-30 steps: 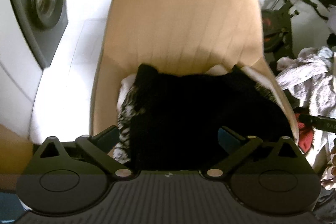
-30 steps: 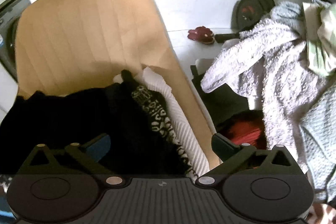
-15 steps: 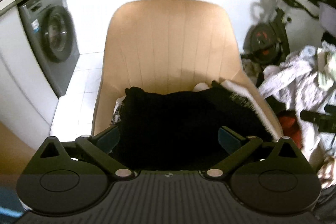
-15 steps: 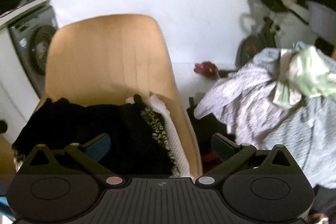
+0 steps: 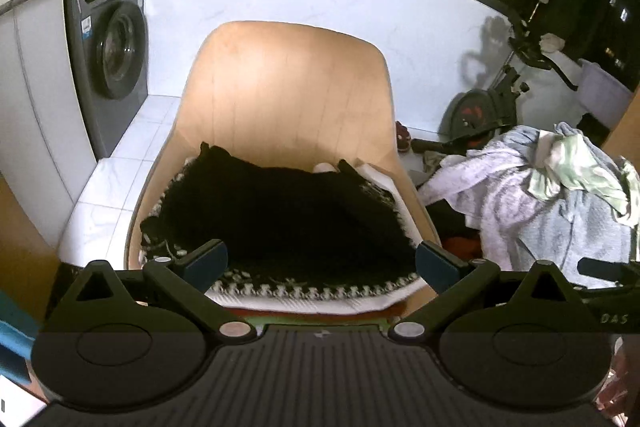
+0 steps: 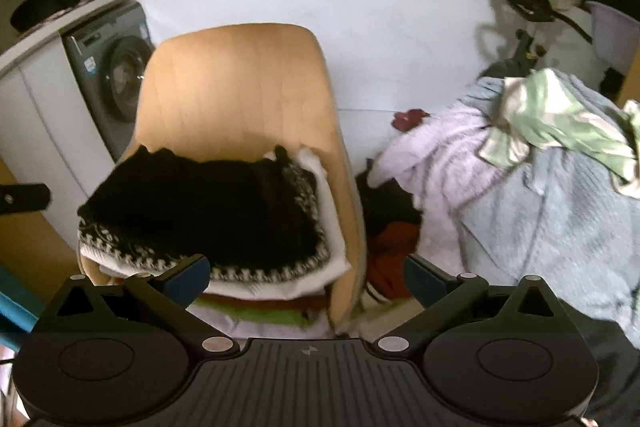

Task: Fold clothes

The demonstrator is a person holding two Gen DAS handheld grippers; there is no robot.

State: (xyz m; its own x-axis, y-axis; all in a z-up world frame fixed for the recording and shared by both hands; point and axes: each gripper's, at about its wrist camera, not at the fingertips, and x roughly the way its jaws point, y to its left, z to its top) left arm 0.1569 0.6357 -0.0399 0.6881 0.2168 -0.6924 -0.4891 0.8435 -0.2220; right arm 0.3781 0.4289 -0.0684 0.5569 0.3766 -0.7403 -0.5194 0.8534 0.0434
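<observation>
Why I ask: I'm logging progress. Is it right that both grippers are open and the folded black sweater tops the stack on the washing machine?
Not quite. The black sweater tops a stack on the tan chair, per the right wrist view; the rest holds.

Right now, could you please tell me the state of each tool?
Left tool: open, holding nothing.
Right tool: open, holding nothing.

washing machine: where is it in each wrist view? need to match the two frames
Left wrist: washing machine at upper left, under the counter, left of the tan chair.
Right wrist: washing machine at left of centre, partly hidden behind the chair's back.
Shared landmark: the black folded garment on the chair seat.
</observation>
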